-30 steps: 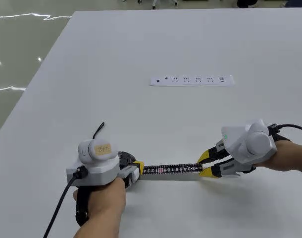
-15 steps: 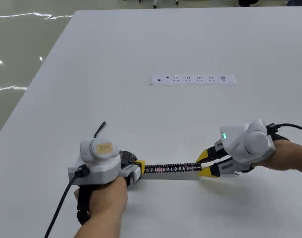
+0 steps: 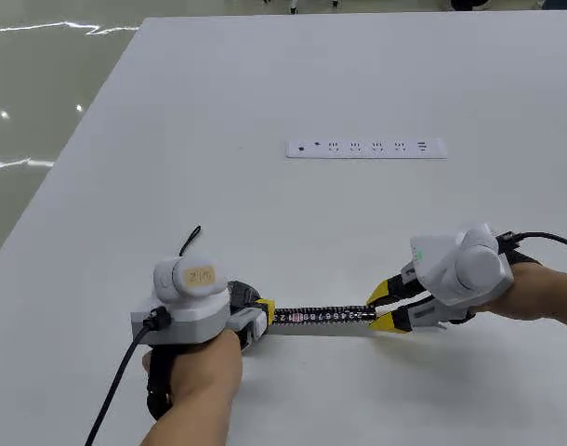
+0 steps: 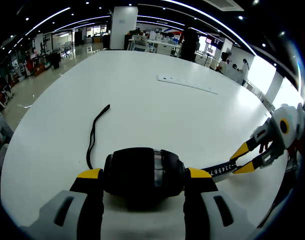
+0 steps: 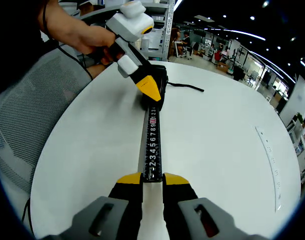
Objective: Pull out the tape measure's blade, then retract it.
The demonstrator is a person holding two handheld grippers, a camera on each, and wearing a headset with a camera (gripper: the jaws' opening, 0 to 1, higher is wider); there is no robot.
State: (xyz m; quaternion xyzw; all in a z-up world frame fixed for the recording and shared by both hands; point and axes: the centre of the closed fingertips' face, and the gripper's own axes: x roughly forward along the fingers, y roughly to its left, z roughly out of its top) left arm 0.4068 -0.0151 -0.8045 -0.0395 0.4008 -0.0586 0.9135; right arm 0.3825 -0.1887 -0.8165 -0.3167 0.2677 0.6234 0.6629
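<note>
Against the earlier frames little is changed: both holds are kept, and the stretch of blade between the tongs is seen, if anything, marginally shorter, though the head view itself has shifted slightly.

Close to the near edge of the white desk (image 3: 265, 93), toward its left edge, the left gripper (image 3: 256, 314) is held in a hand (image 3: 195, 372), and its yellow-tipped jaws are clamped on either side of the black, rounded tape-measure case (image 4: 144, 170). A thin black wrist strap (image 4: 95, 132) is laid out on the desk from the case toward the far edge. From the case the narrow black blade with white numerals (image 3: 323, 316) is drawn out flat, printed face up, with its long axis roughly parallel to the near edge and its free end pointed right. That end is pinched between the closed yellow tips of the right gripper (image 3: 381, 311), and the low numbers are read there in the right gripper view.

A white power strip (image 3: 365, 148) is laid well apart, toward the far edge. A glossy floor (image 3: 32, 93) is seen beyond the left edge, and a grey mesh chair (image 5: 47, 105) beside the desk.
</note>
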